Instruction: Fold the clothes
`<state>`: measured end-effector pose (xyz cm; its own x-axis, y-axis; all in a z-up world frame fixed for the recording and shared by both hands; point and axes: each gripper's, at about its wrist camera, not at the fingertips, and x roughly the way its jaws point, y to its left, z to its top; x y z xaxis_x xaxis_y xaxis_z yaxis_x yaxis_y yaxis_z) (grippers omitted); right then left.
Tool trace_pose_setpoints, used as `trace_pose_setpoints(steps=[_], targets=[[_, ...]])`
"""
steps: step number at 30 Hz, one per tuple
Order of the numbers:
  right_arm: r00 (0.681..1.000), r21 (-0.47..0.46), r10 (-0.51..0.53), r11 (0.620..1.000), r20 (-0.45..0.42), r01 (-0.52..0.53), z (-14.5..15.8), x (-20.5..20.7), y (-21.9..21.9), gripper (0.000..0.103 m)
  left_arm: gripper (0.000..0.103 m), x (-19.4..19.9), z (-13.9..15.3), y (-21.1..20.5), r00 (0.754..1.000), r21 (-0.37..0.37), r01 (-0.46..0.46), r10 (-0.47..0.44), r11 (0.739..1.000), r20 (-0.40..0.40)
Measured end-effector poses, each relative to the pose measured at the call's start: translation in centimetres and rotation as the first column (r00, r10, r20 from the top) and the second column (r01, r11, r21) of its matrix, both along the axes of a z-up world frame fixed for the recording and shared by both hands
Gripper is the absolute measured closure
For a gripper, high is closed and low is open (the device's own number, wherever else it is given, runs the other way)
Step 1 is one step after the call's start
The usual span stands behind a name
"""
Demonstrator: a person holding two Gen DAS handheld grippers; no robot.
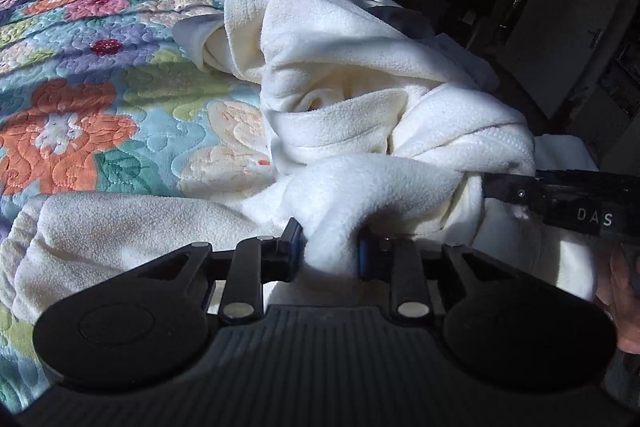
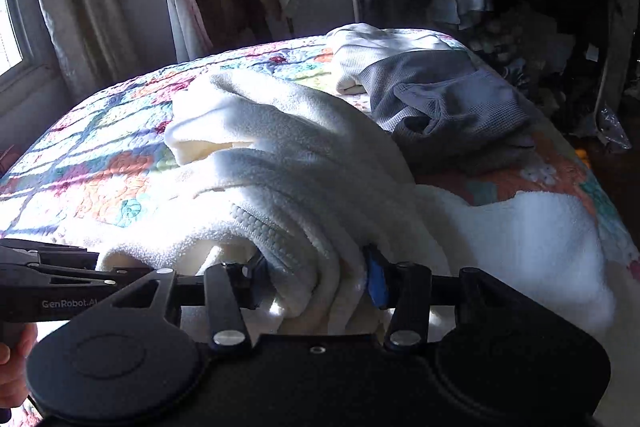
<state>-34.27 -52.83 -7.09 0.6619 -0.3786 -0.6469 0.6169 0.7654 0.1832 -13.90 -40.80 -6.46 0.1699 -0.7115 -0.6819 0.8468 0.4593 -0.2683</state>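
Cream fleece garment [image 1: 360, 75] lies bunched at the near edge of the bed [image 1: 100, 75], on the floral quilt. Left tool [image 1: 330, 247] is clamped on a thick roll of fleece; right tool [image 2: 316, 275] is clamped on several stacked layers, zipper edge among them. Risk: each grip takes a wad, not one hem, so lifting would probably drag the whole heap twisted. Bulky fleece may slip from the pads. Grey garment [image 2: 440, 99], far right, could get snagged.
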Motion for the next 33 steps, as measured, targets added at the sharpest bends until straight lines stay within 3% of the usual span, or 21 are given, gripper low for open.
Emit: trace_pose_setpoints(steps=[4, 7, 10, 14, 18, 20, 21, 24, 27, 29, 33], targets=[[0.992, 0.110, 0.046, 0.992, 0.118, -0.059, 2.5, 2.0, -0.1, 0.081, 0.079, 2.4, 3.2, 1.4, 0.992, -0.041, -0.084, 0.087, 0.996, 0.089], [0.945, 0.236, 0.120, 0.952, 0.303, -0.196, 4.7, 3.5, -0.2, 0.081, 0.080, 4.7, 6.6, 3.1, 0.974, -0.085, -0.149, 0.161, 0.985, 0.159], [0.918, 0.216, 0.195, 0.935, 0.347, -0.280, 7.1, 5.9, 1.6, 0.081, 0.080, 7.2, 10.8, 6.0, 0.951, -0.149, -0.193, 0.222, 0.970, 0.214], [0.862, 0.244, 0.268, 0.885, 0.430, -0.396, 9.3, 9.3, 4.1, 0.081, 0.080, 8.6, 15.8, 10.5, 0.887, -0.173, -0.236, 0.285, 0.956, 0.364], [0.785, 0.222, 0.370, 0.820, 0.498, -0.527, 10.9, 11.5, 7.9, 0.081, 0.080, 7.1, 19.7, 16.6, 0.829, -0.213, -0.266, 0.336, 0.940, 0.447], [0.762, 0.179, 0.440, 0.800, 0.475, -0.573, 10.9, 12.3, 10.1, 0.081, 0.080, 7.2, 19.3, 19.5, 0.817, -0.209, -0.288, 0.353, 0.935, 0.456], [0.767, 0.175, 0.465, 0.794, 0.441, -0.582, 10.5, 12.9, 11.1, 0.081, 0.079, 7.4, 18.9, 20.8, 0.817, -0.199, -0.302, 0.360, 0.932, 0.450], [0.813, 0.231, 0.498, 0.789, 0.303, -0.569, 7.5, 15.2, 13.4, 0.080, 0.079, 11.2, 13.8, 23.6, 0.882, -0.055, -0.378, 0.377, 0.924, 0.282], [0.844, 0.311, 0.510, 0.785, 0.166, -0.536, 3.6, 17.5, 15.0, 0.078, 0.079, 14.4, 6.2, 25.9, 0.898, 0.117, -0.434, 0.419, 0.893, 0.133], [0.855, 0.349, 0.510, 0.787, 0.095, -0.508, 1.5, 18.7, 15.7, 0.075, 0.079, 14.7, 3.1, 27.0, 0.901, 0.145, -0.433, 0.426, 0.890, 0.083], [0.866, 0.417, 0.496, 0.776, 0.062, -0.474, 0.4, 19.0, 15.4, 0.070, 0.079, 14.4, 1.0, 27.9, 0.906, 0.138, -0.422, 0.420, 0.896, 0.045]])
